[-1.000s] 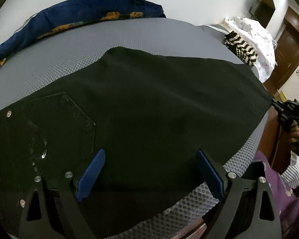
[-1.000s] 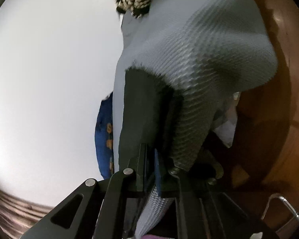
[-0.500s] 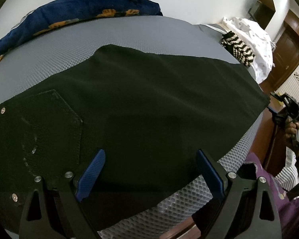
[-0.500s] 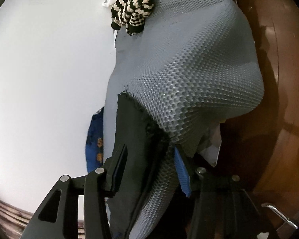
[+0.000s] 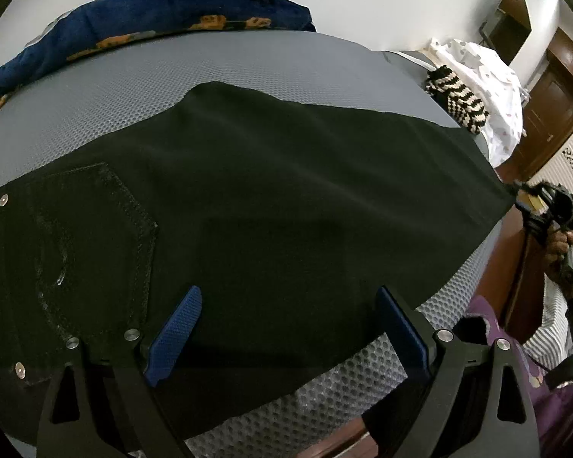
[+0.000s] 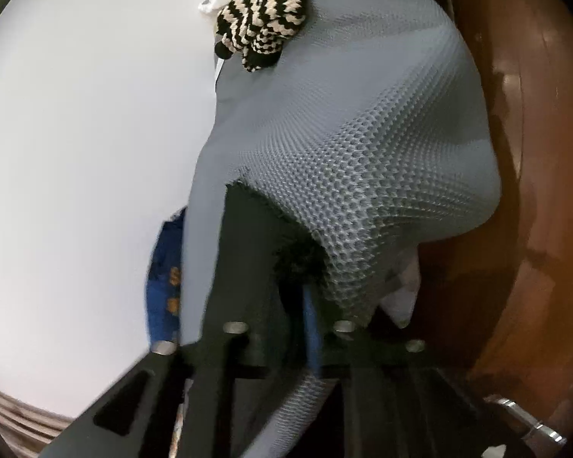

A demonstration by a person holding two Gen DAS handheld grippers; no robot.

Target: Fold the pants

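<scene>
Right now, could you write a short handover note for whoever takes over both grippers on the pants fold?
Left gripper: open, hovering over the near edge of the black pants near the seat, touching nothing.
Right gripper: fingers look closed on the frayed leg hem at the corner of the bed; the view is blurred, so check the grip.
The pants lie flat along the grey mesh mattress, back pocket up on the left, legs stacked and running right.
Done: pants laid out and smoothed.
Left: no crosswise fold shows yet; probably carry the hem toward the waist, then fold again.
</scene>
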